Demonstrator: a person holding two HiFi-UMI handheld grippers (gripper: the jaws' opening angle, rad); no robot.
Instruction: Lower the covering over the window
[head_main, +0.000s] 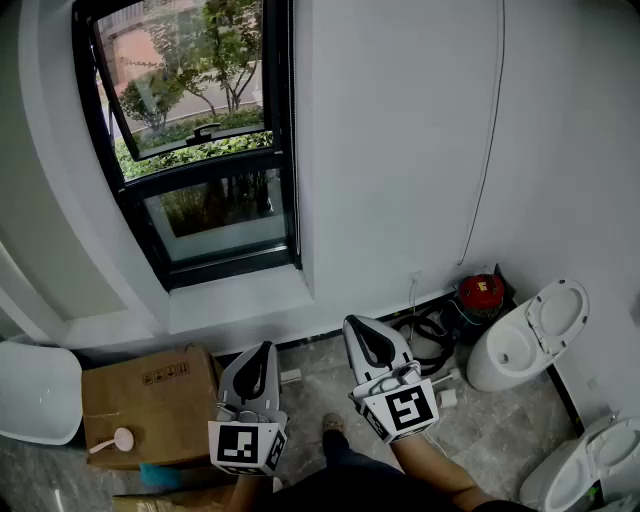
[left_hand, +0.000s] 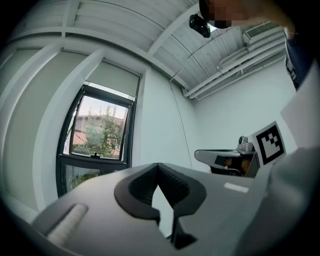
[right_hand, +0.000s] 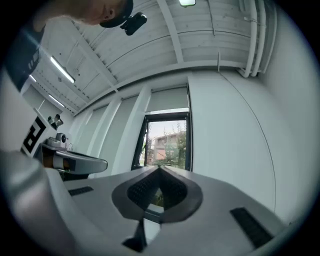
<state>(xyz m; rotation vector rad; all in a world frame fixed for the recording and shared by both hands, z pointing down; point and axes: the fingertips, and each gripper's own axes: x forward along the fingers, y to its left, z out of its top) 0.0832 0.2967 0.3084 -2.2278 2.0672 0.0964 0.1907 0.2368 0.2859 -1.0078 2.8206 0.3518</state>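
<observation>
My left gripper (head_main: 264, 348) and my right gripper (head_main: 356, 324) are side by side, both with jaws together and nothing between them. The window (head_main: 190, 130) is ahead and to the left of both. Its blind (right_hand: 170, 100) sits high above them, covering only the top of the opening. A thin cord (head_main: 490, 150) hangs on the wall ahead and to the right of my right gripper, well apart.

Looking steeply down at a white wall. A black-framed window (head_main: 200, 140) at 11 o'clock shows trees outside. The left hand-held gripper (head_main: 262, 350) at 6 o'clock and the right hand-held gripper (head_main: 358, 324) just beside it point toward the wall, jaws together. A cardboard box (head_main: 150, 400) sits at 8 o'clock, a white toilet (head_main: 525, 340) at 4, near a red canister (head_main: 481, 292).
</observation>
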